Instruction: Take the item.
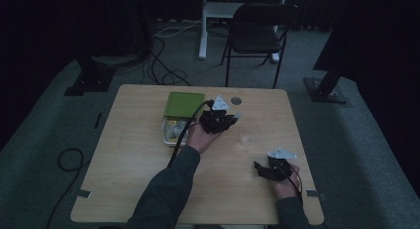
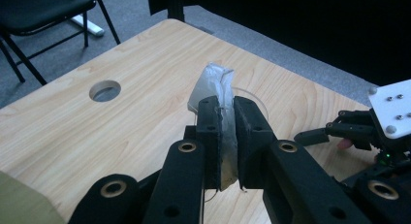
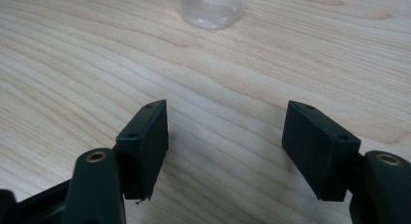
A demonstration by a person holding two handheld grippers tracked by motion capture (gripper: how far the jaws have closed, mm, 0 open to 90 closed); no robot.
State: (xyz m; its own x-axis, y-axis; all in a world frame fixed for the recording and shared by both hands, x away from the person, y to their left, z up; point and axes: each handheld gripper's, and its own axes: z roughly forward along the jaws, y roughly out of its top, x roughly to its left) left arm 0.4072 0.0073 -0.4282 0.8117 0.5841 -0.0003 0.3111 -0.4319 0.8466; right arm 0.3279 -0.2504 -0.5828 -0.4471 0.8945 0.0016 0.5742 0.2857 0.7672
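Black jaws of the left gripper (image 2: 227, 132) are pinching a small clear packet (image 2: 213, 88), probably a plastic sachet, and holding it just above the clear cup (image 1: 244, 138) on the table (image 1: 133, 154). Right gripper (image 3: 225, 151) is waiting with jaws wide apart, holding nothing. For a good drop, the person should be centring the packet over the cup's mouth before releasing.

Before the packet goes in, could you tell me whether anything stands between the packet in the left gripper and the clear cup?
Nothing visible does. The left gripper is shut on the packet, and the cup stands just beyond it on bare table. The right gripper rests open, nearer the person.
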